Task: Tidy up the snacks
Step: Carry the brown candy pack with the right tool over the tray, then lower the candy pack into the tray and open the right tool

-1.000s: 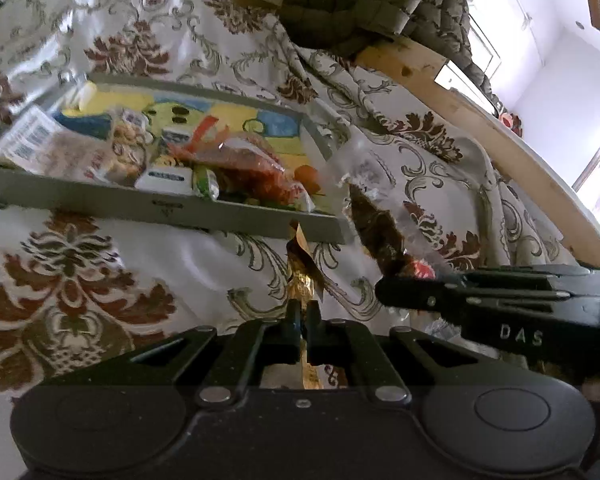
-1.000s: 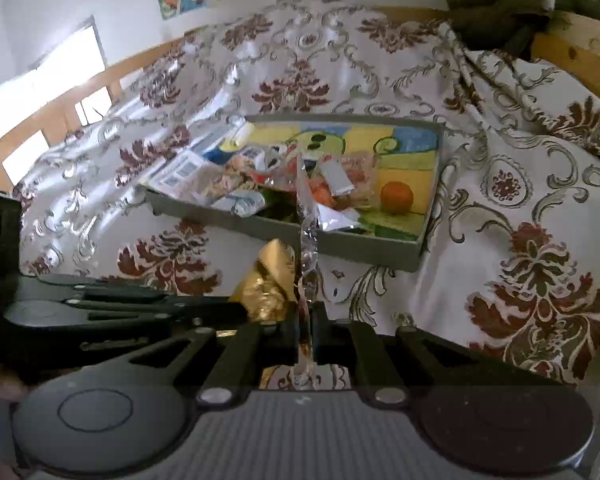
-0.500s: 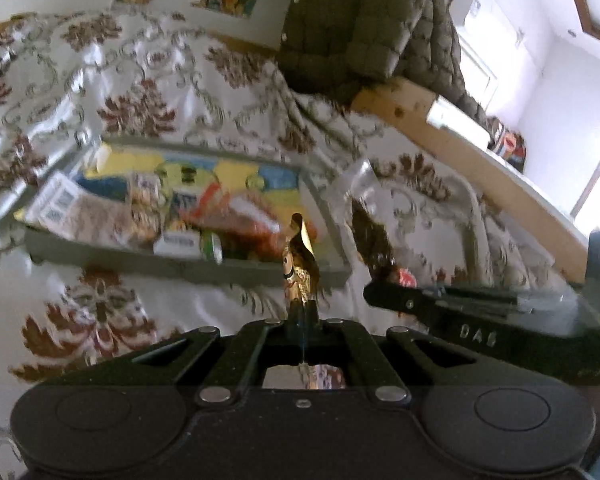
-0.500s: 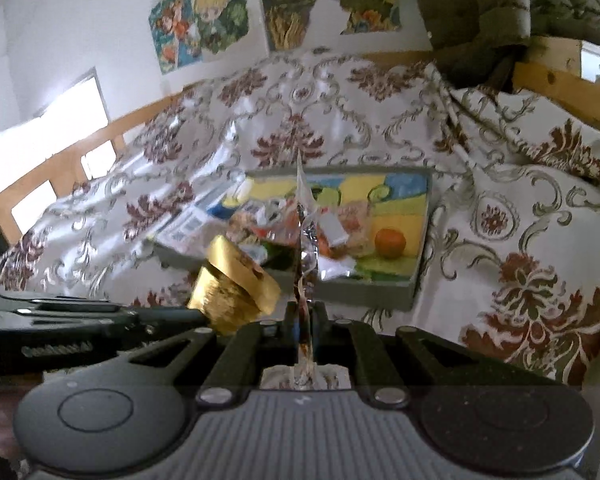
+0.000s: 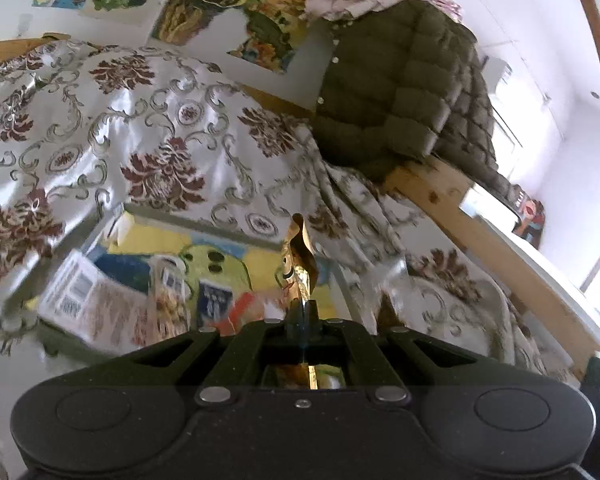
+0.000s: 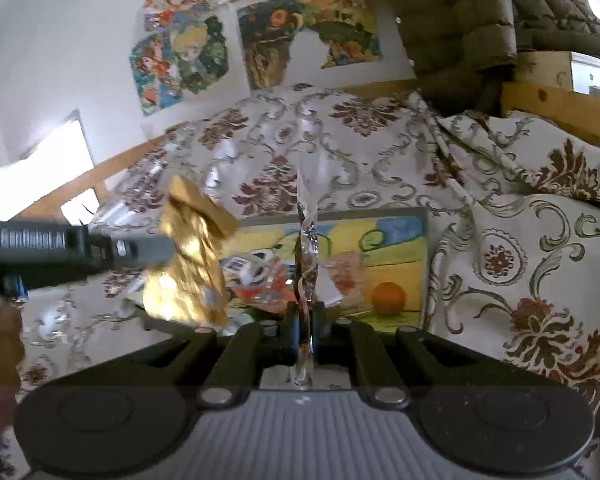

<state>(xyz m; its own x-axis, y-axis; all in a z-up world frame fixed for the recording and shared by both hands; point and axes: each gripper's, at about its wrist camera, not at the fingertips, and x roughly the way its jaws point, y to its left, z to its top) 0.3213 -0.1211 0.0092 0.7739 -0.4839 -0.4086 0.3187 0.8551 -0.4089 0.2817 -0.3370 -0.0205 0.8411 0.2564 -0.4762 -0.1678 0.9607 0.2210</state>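
- Left hand-held gripper (image 5: 302, 310): jaws clamped on a crinkled gold foil snack wrapper (image 5: 298, 256), which stands up toward 12 o'clock.
- Right hand-held gripper (image 6: 306, 312): jaws clamped on a clear crinkled plastic wrapper (image 6: 307, 240), also rising toward 12.
- Beyond both: shallow grey tray with cartoon-print floor (image 6: 396, 236) on the floral-patterned bed cover (image 6: 520, 248), holding mixed snack packets (image 5: 100, 304) and a round orange fruit (image 6: 388, 298) at the tray's 3 o'clock end.

Your left black plastic two-finger gripper (image 5: 302, 312) has a speckled body with two round recessed discs, two silver screw heads and angled linkage arms, while your right black two-finger gripper (image 6: 306, 312) matches it except for a grey ribbed panel along its base.
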